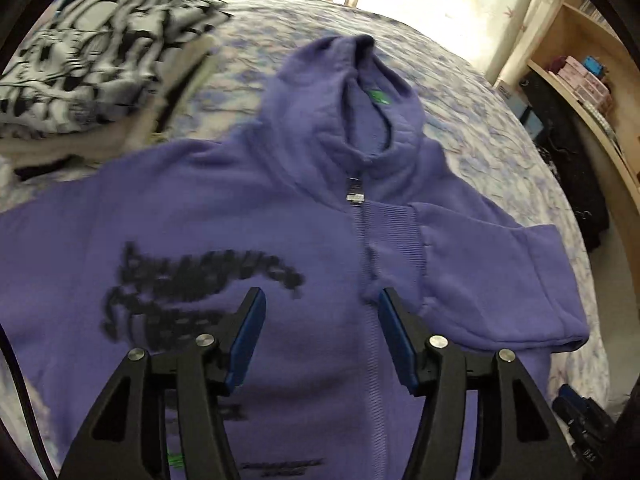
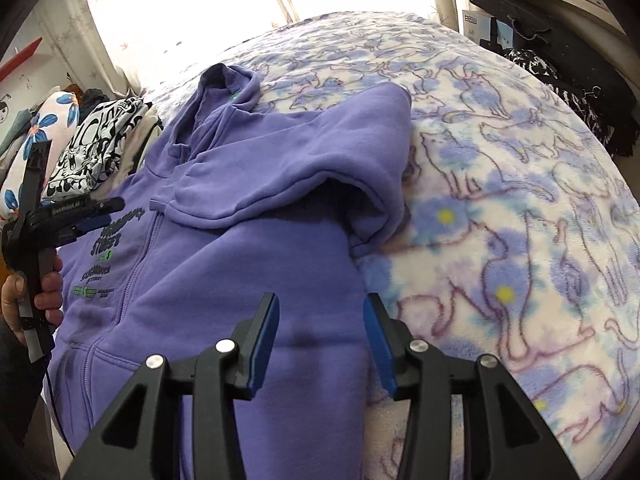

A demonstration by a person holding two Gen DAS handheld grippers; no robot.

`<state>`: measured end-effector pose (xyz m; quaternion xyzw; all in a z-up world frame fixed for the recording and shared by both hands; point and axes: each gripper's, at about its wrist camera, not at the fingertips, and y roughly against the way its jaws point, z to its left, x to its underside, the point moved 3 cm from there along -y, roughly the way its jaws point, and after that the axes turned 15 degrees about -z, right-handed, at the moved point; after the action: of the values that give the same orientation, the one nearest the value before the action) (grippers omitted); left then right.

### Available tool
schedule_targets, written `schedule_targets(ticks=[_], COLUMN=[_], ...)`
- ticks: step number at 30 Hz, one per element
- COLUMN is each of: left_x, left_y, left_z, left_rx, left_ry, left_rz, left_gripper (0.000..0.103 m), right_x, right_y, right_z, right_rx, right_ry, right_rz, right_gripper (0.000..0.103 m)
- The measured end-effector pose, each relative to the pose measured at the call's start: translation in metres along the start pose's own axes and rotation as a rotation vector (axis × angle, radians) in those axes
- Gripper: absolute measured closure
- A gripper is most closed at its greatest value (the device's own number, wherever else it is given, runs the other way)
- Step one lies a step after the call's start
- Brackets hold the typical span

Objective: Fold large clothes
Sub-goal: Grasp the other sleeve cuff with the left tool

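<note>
A purple zip-up hoodie point(image 1: 224, 216) with dark chest lettering lies front-up on the bed; it also shows in the right wrist view point(image 2: 224, 264). Its right sleeve point(image 1: 492, 268) is folded across the chest, with the ribbed cuff point(image 1: 394, 232) by the zipper; the sleeve also shows in the right wrist view point(image 2: 288, 160). The hood point(image 1: 344, 92) points away from me. My left gripper point(image 1: 322, 312) is open and empty above the chest. It is also seen from the right wrist view point(image 2: 100, 216). My right gripper point(image 2: 320, 316) is open and empty over the hoodie's right side edge.
The bed has a blue and white cat-print blanket point(image 2: 520, 200). A stack of folded black-and-white clothes point(image 1: 92, 52) lies at the far left of the bed. A wooden shelf unit point(image 1: 576, 92) stands to the right. Curtains hang behind the bed.
</note>
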<state>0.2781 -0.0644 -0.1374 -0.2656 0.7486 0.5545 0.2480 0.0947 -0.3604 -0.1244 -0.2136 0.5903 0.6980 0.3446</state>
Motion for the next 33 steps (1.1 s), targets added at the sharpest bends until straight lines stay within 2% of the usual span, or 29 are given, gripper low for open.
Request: schedule_targets(ticks=[3, 6, 7, 8, 9, 12, 16, 20, 21, 23, 25, 28, 30, 33], left_x=[0.003, 0.012, 0.013, 0.014, 0.014, -0.001, -0.042, -0.07, -0.072, -0.063, -0.042, -0.017, -0.007, -0.008], left_y=[-0.022, -0.042, -0.049, -0.055, -0.057, -0.04, 0.02, 0.064, 0.071, 0.063, 0.038, 0.012, 0.004, -0.007], left_z=[-0.022, -0.036, -0.039, -0.042, -0.046, -0.061, -0.074, -0.046, -0.031, -0.003, 0.023, 0.054, 0.07, 0.079], left_rx=[0.044, 0.047, 0.035, 0.005, -0.019, -0.017, -0.013, -0.069, -0.091, -0.11, -0.146, -0.162, -0.152, -0.143], left_ry=[0.002, -0.01, -0.017, -0.033, -0.047, -0.079, -0.113, -0.119, -0.124, -0.132, -0.12, -0.069, -0.002, 0.074], left_rz=[0.029, 0.074, 0.089, 0.099, 0.102, 0.005, -0.201, -0.34, -0.346, -0.272, -0.149, -0.029, 0.002, 0.002], left_gripper=[0.044, 0.044, 0.06, 0.093, 0.093, 0.094, 0.095, 0.094, 0.094, 0.087, 0.077, 0.075, 0.075, 0.07], right_x=[0.002, 0.003, 0.003, 0.004, 0.004, 0.002, -0.003, -0.014, -0.016, -0.019, -0.02, -0.026, -0.035, -0.056], right_y=[-0.002, -0.005, -0.006, -0.007, -0.007, -0.008, -0.016, -0.032, -0.036, -0.041, -0.043, -0.04, -0.036, -0.039], right_z=[-0.002, -0.006, -0.006, -0.007, -0.008, -0.012, -0.022, -0.027, -0.026, -0.02, -0.014, -0.006, -0.005, -0.01], right_rx=[0.004, 0.003, 0.005, 0.008, 0.011, 0.029, 0.059, 0.075, 0.072, 0.062, 0.048, -0.012, -0.054, -0.055], right_ry=[-0.013, -0.029, -0.032, -0.034, -0.036, -0.03, -0.044, -0.057, -0.057, -0.05, -0.043, -0.063, -0.099, -0.151], right_rz=[0.008, 0.019, 0.022, 0.025, 0.026, 0.021, 0.01, 0.011, 0.013, 0.022, 0.026, 0.02, 0.006, -0.013], right_gripper=[0.059, 0.059, 0.059, 0.059, 0.059, 0.059, 0.059, 0.059, 0.059, 0.059, 0.059, 0.059, 0.059, 0.056])
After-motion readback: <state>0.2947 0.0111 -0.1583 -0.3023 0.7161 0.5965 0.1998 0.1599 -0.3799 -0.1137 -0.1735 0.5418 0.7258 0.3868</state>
